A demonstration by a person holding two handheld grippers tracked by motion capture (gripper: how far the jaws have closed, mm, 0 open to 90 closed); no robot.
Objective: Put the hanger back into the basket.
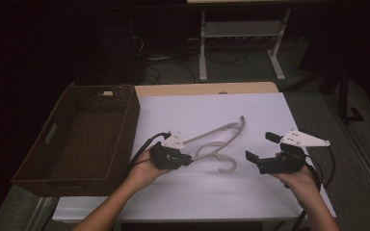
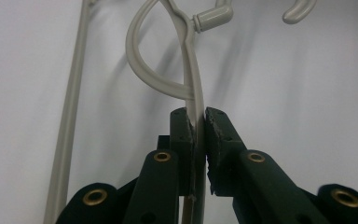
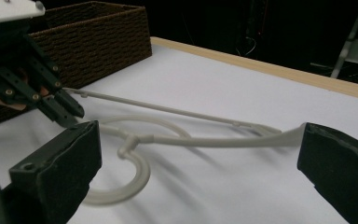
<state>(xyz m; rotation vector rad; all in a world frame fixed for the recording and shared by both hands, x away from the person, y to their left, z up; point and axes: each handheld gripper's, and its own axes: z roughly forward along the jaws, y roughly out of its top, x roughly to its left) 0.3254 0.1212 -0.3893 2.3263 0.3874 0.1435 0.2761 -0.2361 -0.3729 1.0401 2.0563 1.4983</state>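
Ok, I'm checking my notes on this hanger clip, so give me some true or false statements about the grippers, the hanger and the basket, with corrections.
1. The left gripper is shut on an arm of the hanger. True.
2. The right gripper grips the hanger's hook. False: its jaws stand wide open, holding nothing.
3. The hanger lies inside the basket. False: it rests on the white table, to the right of the basket.
4. The basket sits at the table's left side. True.
5. The basket holds folded clothes. False: it looks empty.
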